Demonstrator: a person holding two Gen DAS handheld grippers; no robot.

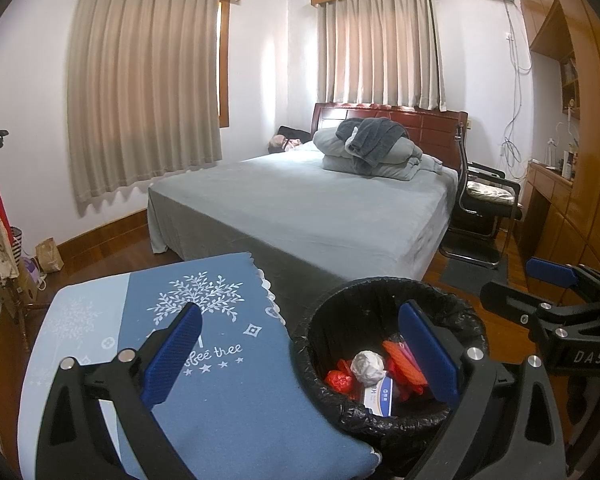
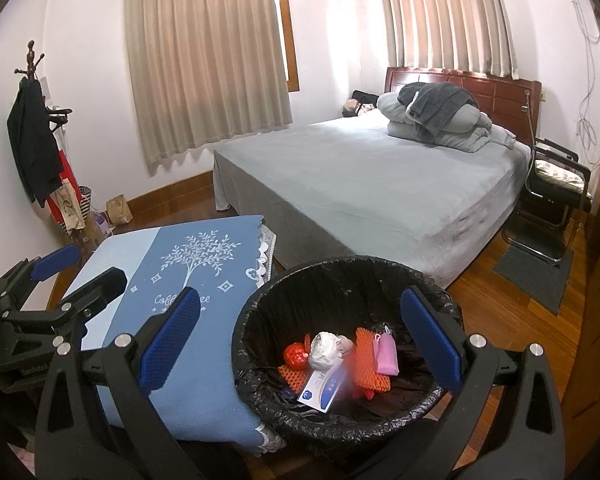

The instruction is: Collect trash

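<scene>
Holding crumpled paper [image 2: 326, 346], a box [image 2: 320, 392] and wrappers: black-lined bin [image 2: 340, 280].

black bin liner [image 2: 340, 292], blue tree-print cloth [image 2: 204, 264]

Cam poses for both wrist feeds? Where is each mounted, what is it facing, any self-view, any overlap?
Left wrist: on the left gripper, over blue-clothed table and trash bin, facing the bed; shows own open fingers, plus the right gripper.
Right wrist: on the right gripper, over the bin; left gripper at left edge.
Shared: bin, table, bed, curtains.
</scene>
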